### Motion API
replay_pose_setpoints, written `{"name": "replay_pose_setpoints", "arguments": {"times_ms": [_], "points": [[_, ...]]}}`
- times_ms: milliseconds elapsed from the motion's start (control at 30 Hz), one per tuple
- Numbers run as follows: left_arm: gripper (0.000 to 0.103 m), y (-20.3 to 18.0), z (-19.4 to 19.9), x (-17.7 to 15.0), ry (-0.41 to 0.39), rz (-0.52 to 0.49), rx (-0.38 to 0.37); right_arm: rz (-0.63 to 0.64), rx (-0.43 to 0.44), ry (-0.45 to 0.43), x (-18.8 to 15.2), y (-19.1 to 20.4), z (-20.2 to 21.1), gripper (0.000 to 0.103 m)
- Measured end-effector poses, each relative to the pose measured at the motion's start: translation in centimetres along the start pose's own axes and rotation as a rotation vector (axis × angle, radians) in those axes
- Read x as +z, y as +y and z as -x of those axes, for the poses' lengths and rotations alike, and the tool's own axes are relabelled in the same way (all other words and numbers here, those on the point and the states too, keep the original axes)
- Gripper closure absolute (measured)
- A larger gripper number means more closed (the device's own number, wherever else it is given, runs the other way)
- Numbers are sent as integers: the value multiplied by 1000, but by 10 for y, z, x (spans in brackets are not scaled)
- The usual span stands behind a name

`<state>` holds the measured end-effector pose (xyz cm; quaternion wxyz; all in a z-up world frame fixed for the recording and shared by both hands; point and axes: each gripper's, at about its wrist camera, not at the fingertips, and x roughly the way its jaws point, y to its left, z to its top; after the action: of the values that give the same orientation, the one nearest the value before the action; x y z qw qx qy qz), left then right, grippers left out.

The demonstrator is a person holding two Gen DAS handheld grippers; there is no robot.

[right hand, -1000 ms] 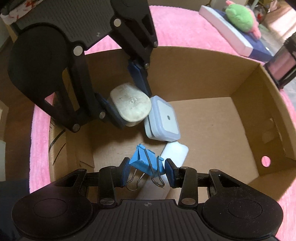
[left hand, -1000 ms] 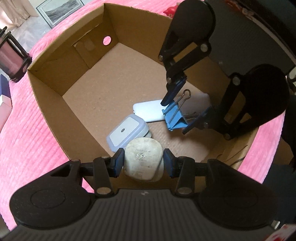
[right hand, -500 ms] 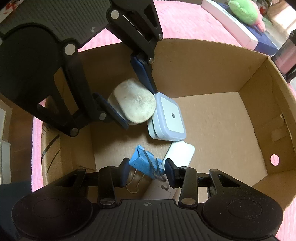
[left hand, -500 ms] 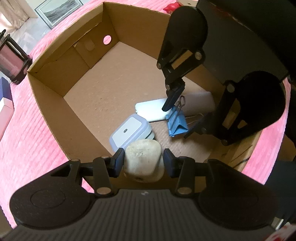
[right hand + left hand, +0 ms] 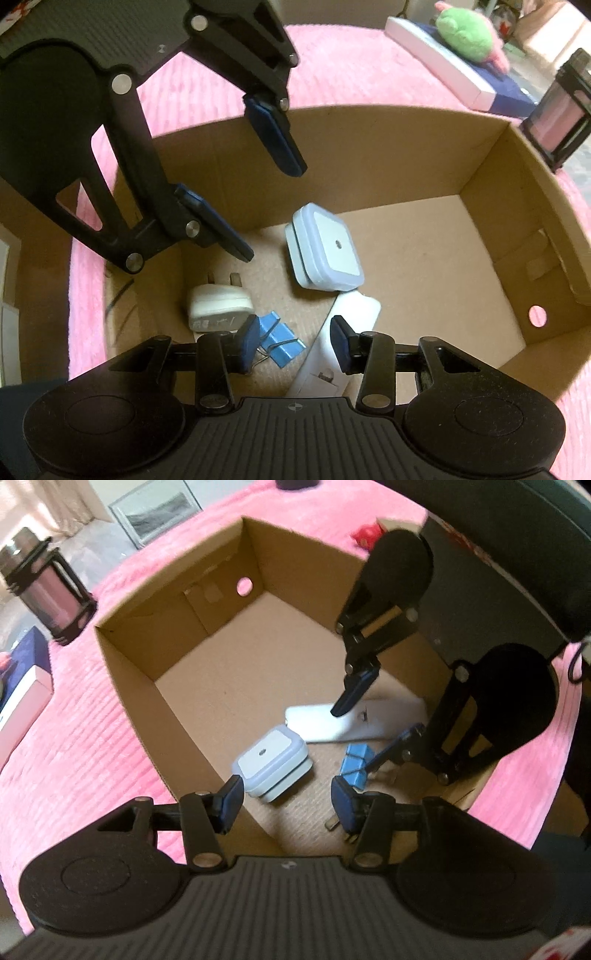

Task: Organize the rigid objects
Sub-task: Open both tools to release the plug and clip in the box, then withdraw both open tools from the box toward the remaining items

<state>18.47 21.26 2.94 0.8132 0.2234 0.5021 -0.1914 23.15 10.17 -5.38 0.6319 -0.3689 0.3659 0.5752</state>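
A cardboard box (image 5: 129, 686) (image 5: 517, 177) sits on a pink cover. On its floor lie a pale blue square night light (image 5: 271, 762) (image 5: 325, 254), a white flat slab (image 5: 332, 722) (image 5: 354, 314), a blue binder clip (image 5: 354, 762) (image 5: 279, 339) and a white plug adapter (image 5: 218, 308). My left gripper (image 5: 286, 803) (image 5: 275, 206) is open and empty above the box's near corner. My right gripper (image 5: 293, 345) (image 5: 360, 734) is open and empty just above the clip.
A dark lantern with a pink core (image 5: 51, 587) (image 5: 557, 114) stands outside the box on the pink cover. A green plush (image 5: 467, 29) lies on a blue and white box at the far right. A framed picture (image 5: 159, 507) leans beyond the cover.
Both grippers opened. The left let go of the white plug adapter and the right let go of the blue binder clip; both now lie on the box floor. Both grippers have risen.
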Motion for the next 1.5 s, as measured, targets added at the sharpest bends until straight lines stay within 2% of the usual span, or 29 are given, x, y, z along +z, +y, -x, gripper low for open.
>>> {"name": "replay_pose_setpoints", "arguments": {"times_ms": [167,600,900,1133,1300,1500], "points": [[56,-8,18,-1,-71,63,20,-54,-68,-92,-10,6,28,64],[56,-50,69,4,-258,226,75,-345,-229,-406,-60,41,128,64],[56,-88,93,9,-374,318,81,-544,-300,-532,-114,65,178,63],[53,-122,107,21,-464,340,76,-651,-399,-562,-172,89,208,63],[43,-152,108,30,-519,346,65,-725,-483,-538,-218,103,219,63],[39,-195,90,45,-536,336,48,-849,-553,-523,-278,112,232,52]]}}
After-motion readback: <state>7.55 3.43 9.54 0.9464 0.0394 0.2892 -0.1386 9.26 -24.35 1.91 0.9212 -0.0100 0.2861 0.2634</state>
